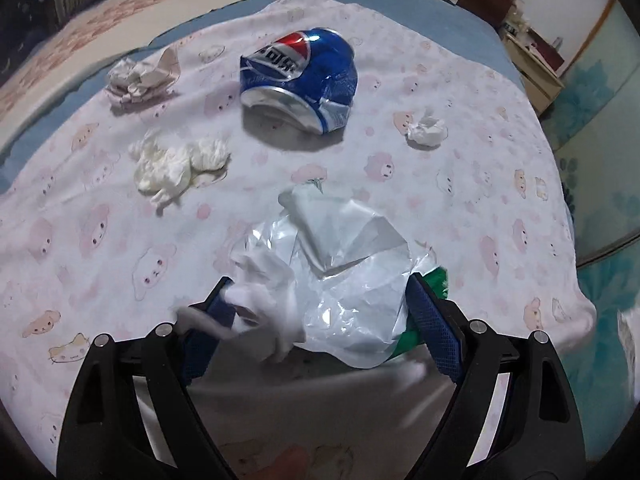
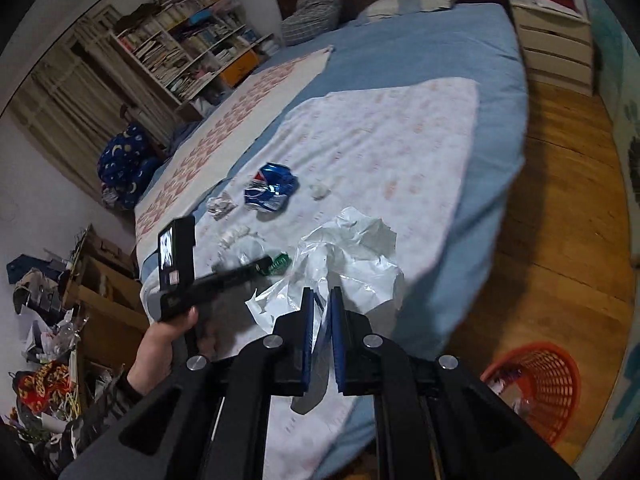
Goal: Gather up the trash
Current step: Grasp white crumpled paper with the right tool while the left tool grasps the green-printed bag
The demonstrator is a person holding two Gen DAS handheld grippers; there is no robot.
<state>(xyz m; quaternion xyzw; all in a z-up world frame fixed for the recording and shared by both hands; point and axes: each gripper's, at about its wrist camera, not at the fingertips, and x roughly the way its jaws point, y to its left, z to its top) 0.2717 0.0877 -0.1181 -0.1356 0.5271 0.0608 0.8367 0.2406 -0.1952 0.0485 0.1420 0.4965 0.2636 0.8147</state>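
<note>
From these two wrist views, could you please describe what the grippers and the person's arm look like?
Both the left gripper and the right gripper have black angular frames, silver round bolts and blue textured finger pads. The person's bare left hand emerges from a dark patterned sleeve.

Bookshelf by wall; dresser beyond bed; pillows at headboard.

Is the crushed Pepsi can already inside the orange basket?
No, the crushed Pepsi can lies on the pink-patterned sheet on the bed, while the orange basket stands on the wooden floor.
</note>
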